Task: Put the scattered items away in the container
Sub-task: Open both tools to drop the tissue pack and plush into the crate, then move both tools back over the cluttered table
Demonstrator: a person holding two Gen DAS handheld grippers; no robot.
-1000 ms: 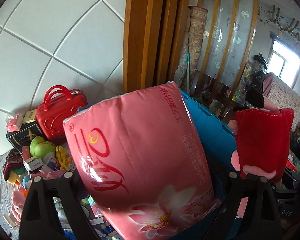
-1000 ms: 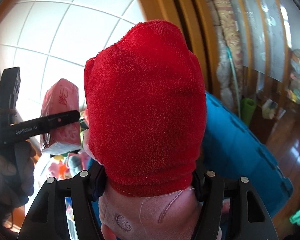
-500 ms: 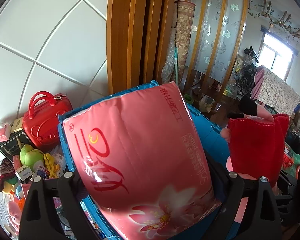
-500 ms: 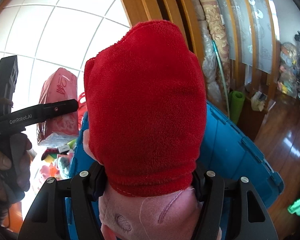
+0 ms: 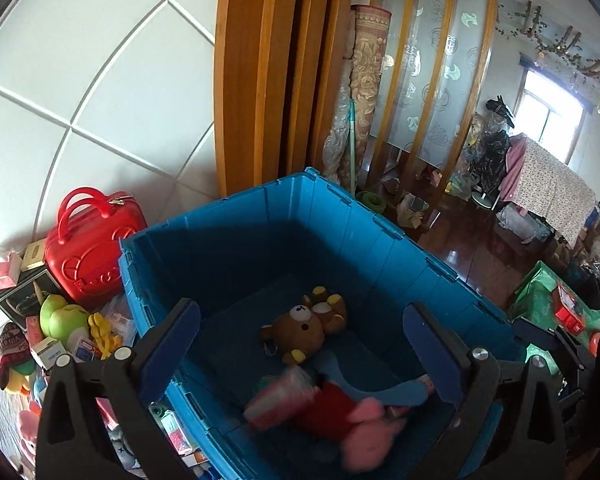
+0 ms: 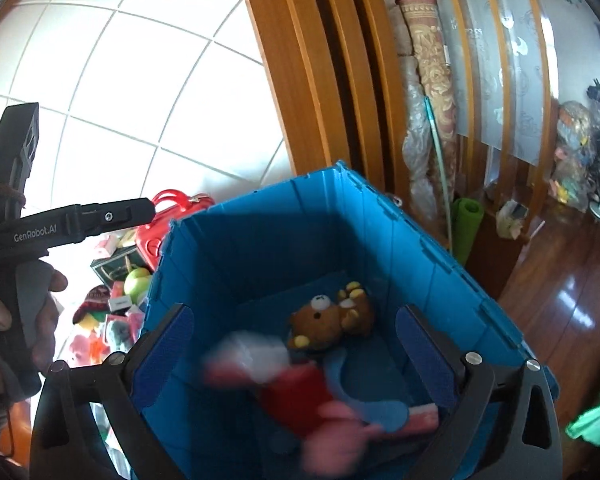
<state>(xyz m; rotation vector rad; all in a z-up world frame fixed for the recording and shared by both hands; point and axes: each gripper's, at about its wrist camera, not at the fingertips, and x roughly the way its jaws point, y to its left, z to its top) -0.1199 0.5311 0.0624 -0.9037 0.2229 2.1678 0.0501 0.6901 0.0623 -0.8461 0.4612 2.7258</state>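
The blue crate [image 5: 236,240] [image 6: 260,248] stands open below both grippers. Inside lie a brown teddy bear [image 5: 304,326] [image 6: 328,318], a blurred pink tissue pack [image 5: 280,396] [image 6: 244,354] and a blurred red and pink plush toy [image 5: 340,412] [image 6: 300,396], beside a blue flat item [image 5: 380,392]. My left gripper [image 5: 300,344] is open and empty above the crate. My right gripper [image 6: 296,352] is open and empty above the crate. The left gripper's body [image 6: 72,220] shows at the left of the right wrist view.
Scattered items lie left of the crate: a red case [image 5: 88,244] [image 6: 164,224], green apples [image 5: 60,316] [image 6: 136,280], small boxes, a knit hat [image 5: 10,344] and plush toys. A white tiled wall and wooden door frame [image 5: 260,72] stand behind. Wood floor lies at right.
Both grippers have opened. The pink tissue pack and the red plush toy have dropped from them into the crate, where they show blurred.
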